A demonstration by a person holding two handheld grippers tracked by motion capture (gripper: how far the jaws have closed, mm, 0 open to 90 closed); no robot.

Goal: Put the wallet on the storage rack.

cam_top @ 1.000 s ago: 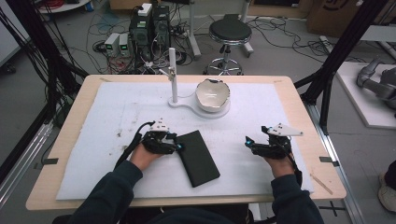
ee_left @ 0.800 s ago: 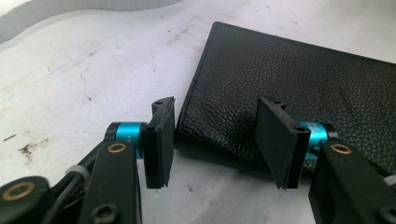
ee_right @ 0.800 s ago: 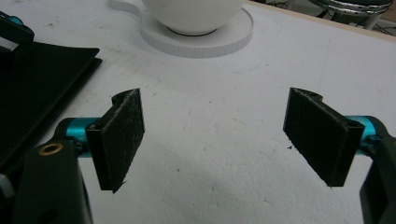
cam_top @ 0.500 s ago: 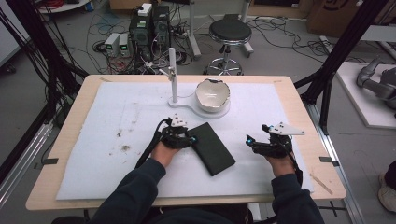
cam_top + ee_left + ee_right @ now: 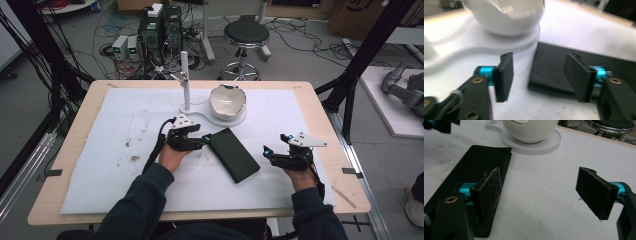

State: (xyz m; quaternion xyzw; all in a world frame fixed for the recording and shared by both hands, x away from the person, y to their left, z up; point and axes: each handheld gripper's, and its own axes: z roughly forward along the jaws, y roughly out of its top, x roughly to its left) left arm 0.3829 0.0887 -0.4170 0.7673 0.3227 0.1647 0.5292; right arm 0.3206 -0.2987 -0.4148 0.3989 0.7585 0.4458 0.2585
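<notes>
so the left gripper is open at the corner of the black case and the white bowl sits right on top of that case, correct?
Not quite. The white bowl does not sit on the black case; it sits on a white round base just beyond the case, as the high view shows. The rest holds: the left gripper is open at the case's corner.

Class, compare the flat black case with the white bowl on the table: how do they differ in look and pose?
The black case is flat, dark and rectangular; the white bowl is round, deep and pale. The black case lies directly on the white mat, angled; the white bowl sits raised on a white stand. Neither is gripped.
</notes>
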